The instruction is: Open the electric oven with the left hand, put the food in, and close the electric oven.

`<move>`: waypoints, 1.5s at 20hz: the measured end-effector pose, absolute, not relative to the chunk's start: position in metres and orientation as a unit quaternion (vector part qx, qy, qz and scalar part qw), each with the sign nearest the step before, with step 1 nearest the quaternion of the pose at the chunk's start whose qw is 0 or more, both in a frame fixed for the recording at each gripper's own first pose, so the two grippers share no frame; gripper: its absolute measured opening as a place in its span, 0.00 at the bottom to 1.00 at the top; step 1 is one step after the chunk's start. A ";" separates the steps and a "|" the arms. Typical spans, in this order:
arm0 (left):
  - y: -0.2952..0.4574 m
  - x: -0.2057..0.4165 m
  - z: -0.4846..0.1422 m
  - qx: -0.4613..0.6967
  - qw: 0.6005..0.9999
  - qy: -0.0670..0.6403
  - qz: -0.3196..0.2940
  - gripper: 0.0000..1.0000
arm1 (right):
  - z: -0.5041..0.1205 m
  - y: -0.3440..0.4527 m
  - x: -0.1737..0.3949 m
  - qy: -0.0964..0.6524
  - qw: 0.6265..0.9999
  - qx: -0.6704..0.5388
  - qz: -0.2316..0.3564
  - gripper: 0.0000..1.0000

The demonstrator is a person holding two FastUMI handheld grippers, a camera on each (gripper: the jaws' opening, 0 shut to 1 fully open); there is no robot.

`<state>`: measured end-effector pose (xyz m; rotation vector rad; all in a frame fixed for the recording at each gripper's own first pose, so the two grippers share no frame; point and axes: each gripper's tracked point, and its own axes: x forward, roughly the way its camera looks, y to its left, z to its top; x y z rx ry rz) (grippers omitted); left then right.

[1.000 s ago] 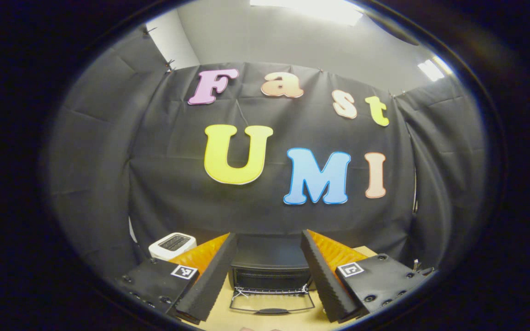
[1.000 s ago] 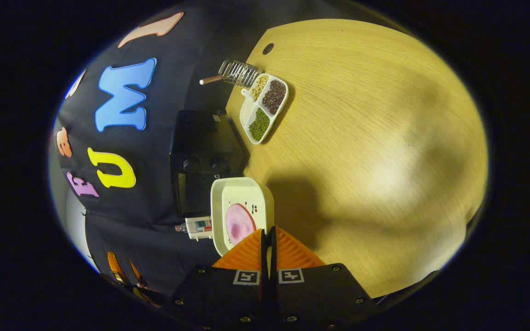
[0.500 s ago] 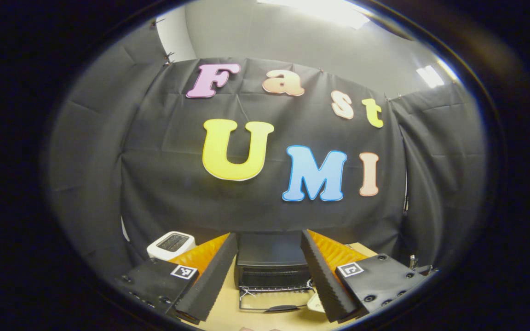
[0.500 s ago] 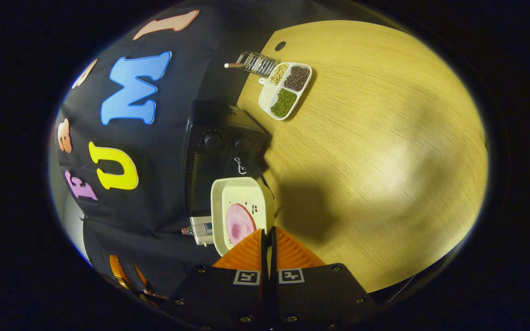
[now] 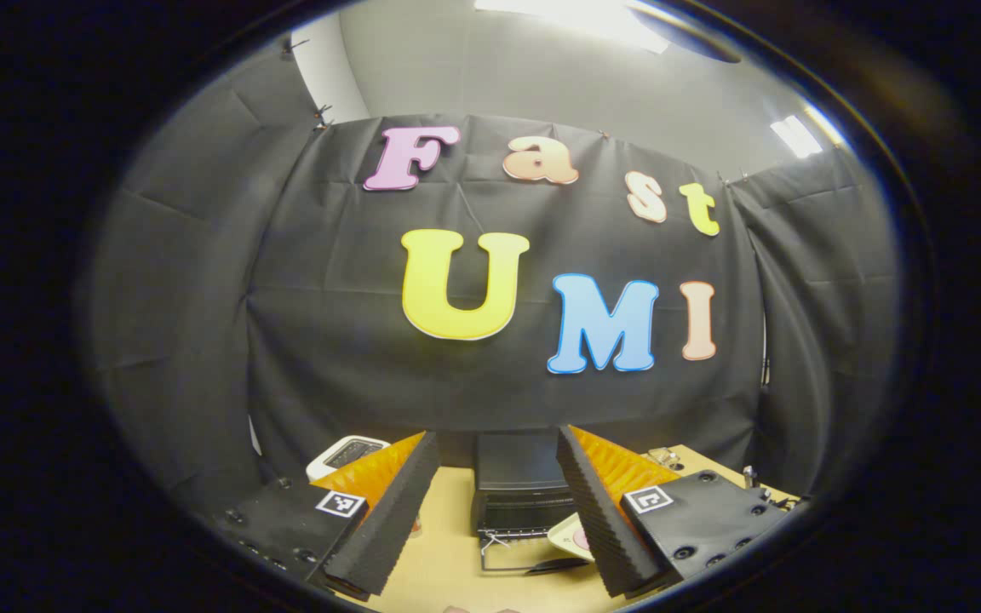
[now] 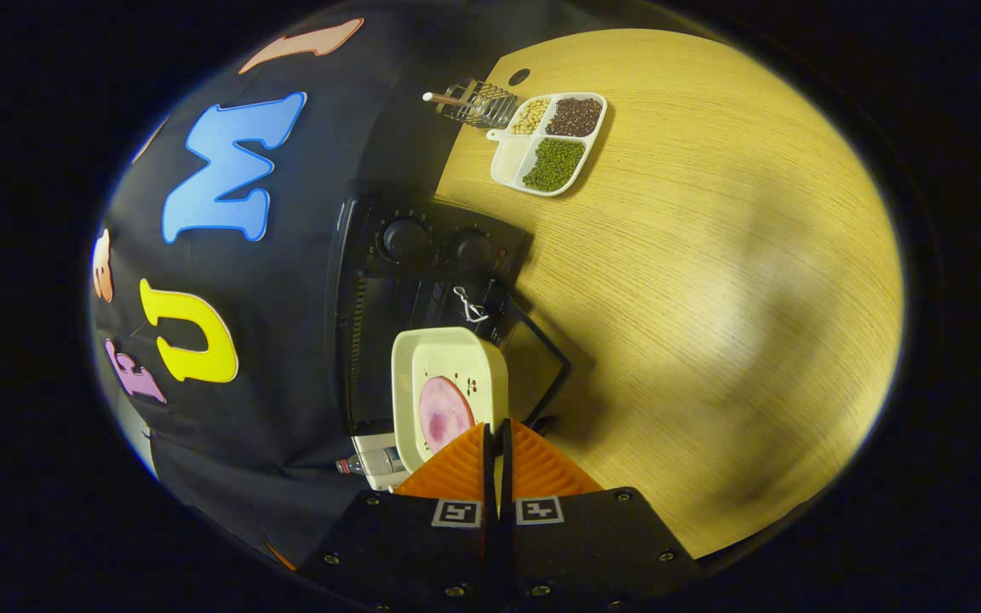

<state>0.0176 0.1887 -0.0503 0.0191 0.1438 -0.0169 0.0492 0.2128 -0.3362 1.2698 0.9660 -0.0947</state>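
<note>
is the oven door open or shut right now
Open. In the left gripper view the electric oven has its door dropped flat onto the table, and the dark cavity shows behind it.

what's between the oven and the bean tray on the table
Bare tabletop in the right gripper view: nothing lies between the oven and the bean tray. The wire rack sits beside the tray, by the wall.

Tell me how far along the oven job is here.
Done: the oven door hangs open. In hand: the right gripper pinches the dish of food in front of the opening. Left gripper is open, idle. Left: slide the dish in, close the door.
</note>
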 end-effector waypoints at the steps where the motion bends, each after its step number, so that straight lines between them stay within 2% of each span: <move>1: 0.195 0.016 -0.052 0.010 0.997 0.074 -0.003 0.98 | -0.339 0.218 0.057 0.429 0.694 0.575 -0.053 0.00; 2: 0.202 0.015 -0.053 0.009 0.997 0.075 0.003 0.95 | -0.343 0.222 0.065 0.427 0.692 0.578 -0.067 0.01; 4: 0.217 0.011 -0.052 0.007 0.997 0.078 0.015 0.95 | -0.348 0.229 0.079 0.425 0.687 0.582 -0.091 0.00; 7: 0.235 0.006 -0.053 0.011 0.996 0.083 0.030 0.95 | -0.349 0.238 0.104 0.405 0.686 0.593 -0.117 0.01; 8: 0.240 0.004 -0.050 0.014 0.996 0.083 0.035 0.98 | -0.350 0.241 0.113 0.395 0.686 0.597 -0.129 0.01; 10: 0.248 0.001 -0.050 0.017 0.995 0.086 0.042 0.95 | -0.352 0.246 0.127 0.375 0.679 0.612 -0.153 0.00; 11: 0.251 -0.001 -0.050 0.017 0.995 0.088 0.045 0.98 | -0.352 0.248 0.134 0.364 0.677 0.619 -0.162 0.01; 12: 0.252 -0.002 -0.053 0.016 0.995 0.091 0.047 0.92 | -0.354 0.254 0.141 0.354 0.675 0.624 -0.169 0.01; 13: 0.254 -0.004 -0.054 0.016 0.994 0.095 0.048 0.98 | -0.356 0.259 0.149 0.343 0.674 0.631 -0.176 0.01; 15: 0.258 -0.008 -0.056 0.020 0.993 0.100 0.052 0.95 | -0.358 0.271 0.163 0.326 0.668 0.643 -0.185 0.01; 16: 0.261 -0.011 -0.055 0.022 0.993 0.103 0.054 0.98 | -0.359 0.276 0.170 0.319 0.665 0.649 -0.188 0.01; 23: 0.282 -0.025 -0.060 0.026 0.989 0.121 0.084 0.98 | -0.376 0.298 0.208 0.294 0.655 0.663 -0.213 0.01; 27: 0.281 -0.025 -0.068 0.023 0.987 0.130 0.089 0.94 | -0.381 0.302 0.217 0.296 0.669 0.648 -0.213 0.02; 30: 0.268 -0.019 -0.064 0.026 0.989 0.126 0.079 0.93 | -0.375 0.308 0.222 0.287 0.658 0.667 -0.200 0.05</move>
